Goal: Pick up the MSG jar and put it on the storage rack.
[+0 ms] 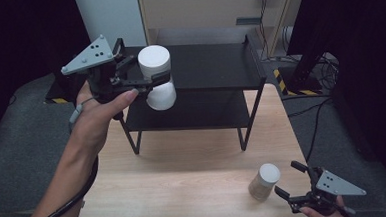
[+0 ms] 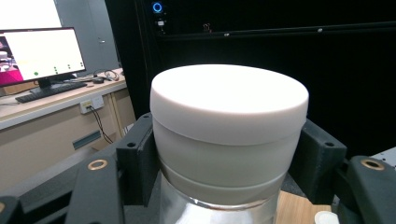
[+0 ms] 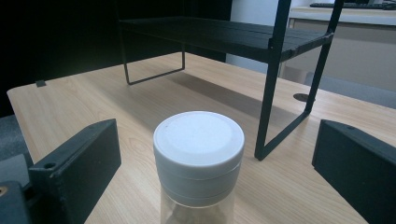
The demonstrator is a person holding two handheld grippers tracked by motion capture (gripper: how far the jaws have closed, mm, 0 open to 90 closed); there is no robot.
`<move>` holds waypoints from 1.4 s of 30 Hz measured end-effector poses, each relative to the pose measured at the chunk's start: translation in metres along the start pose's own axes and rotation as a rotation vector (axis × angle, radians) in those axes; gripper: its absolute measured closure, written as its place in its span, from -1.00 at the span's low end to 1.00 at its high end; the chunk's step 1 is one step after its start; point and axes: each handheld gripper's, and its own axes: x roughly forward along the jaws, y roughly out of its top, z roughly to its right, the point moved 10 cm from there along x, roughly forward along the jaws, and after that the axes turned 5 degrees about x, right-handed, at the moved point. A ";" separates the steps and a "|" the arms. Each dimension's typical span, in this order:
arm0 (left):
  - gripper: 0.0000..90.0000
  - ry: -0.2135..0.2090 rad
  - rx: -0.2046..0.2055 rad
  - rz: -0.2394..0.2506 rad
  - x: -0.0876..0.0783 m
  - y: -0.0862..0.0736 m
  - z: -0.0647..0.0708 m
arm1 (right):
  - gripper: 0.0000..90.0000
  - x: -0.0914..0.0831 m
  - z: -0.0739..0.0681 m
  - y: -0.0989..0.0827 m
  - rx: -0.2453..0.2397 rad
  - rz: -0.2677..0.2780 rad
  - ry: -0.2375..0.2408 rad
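High view: fixed above the near edge of the worktop [image 1: 194, 173], facing forward and down, far enough to take in the black shelf rack [image 1: 199, 68] and both grippers. Left gripper view: riding on the left gripper [image 1: 129, 79], looking along its jaws, very close on the white-lidded jar [image 2: 229, 135] between them, a monitor [image 2: 42, 53] far behind. Right gripper view: riding on the right gripper [image 1: 297, 180], low over the worktop, close on the small jar [image 3: 198, 158]. Shared with the high view: rack, worktop, both jars.
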 end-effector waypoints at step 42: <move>-0.26 0.062 -0.021 0.007 0.030 0.003 -0.045 | -0.96 -0.002 0.005 -0.007 0.018 -0.020 0.005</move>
